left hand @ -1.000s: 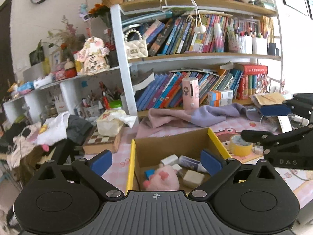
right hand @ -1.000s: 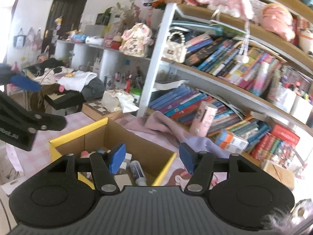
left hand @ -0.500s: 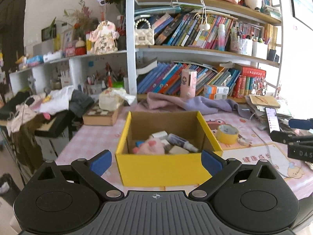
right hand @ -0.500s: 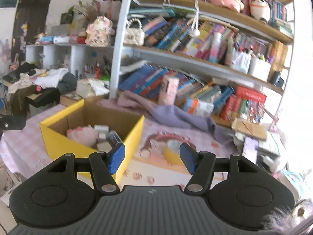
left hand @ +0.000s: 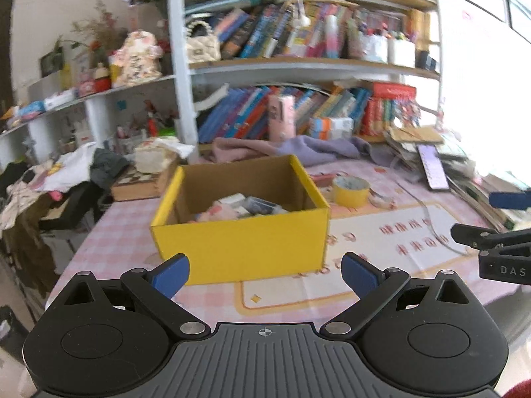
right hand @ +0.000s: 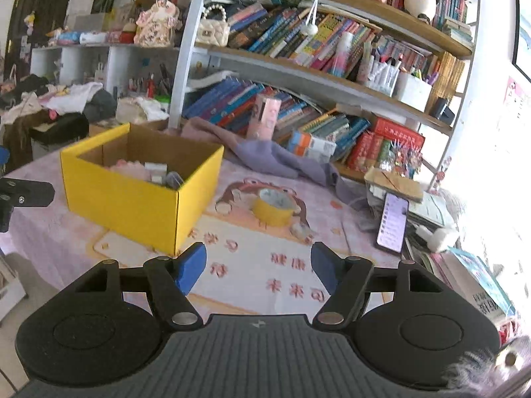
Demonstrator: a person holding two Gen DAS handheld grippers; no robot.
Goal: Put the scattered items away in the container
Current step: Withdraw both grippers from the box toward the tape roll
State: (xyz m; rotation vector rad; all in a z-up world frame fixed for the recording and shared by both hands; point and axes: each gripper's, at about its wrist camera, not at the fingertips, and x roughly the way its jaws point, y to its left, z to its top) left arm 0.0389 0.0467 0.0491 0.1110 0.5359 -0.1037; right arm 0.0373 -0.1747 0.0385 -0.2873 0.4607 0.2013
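Two tools are in play, and both are empty. Our right tool has its blue pads apart and widening, with only the printed mat showing between them; our left tool stands wide apart, nothing in it, facing the near wall of the yellow cardboard box.

That box already holds a pink plush and a few small packets. Just to the right of the box lies the yellow tape roll, flat on the cartoon mat and, by our reading, the next thing to gather. It is wide and hollow, so we could pinch only its rim and have it tip or roll away. A small pale scrap lies beside the roll and may get knocked. Further right of the box, a lit phone leans on a stack of papers; a careless sweep could dislodge it.

The desk wears pink gingham under the mat. Behind the box a purple cloth sprawls below crammed bookshelves.
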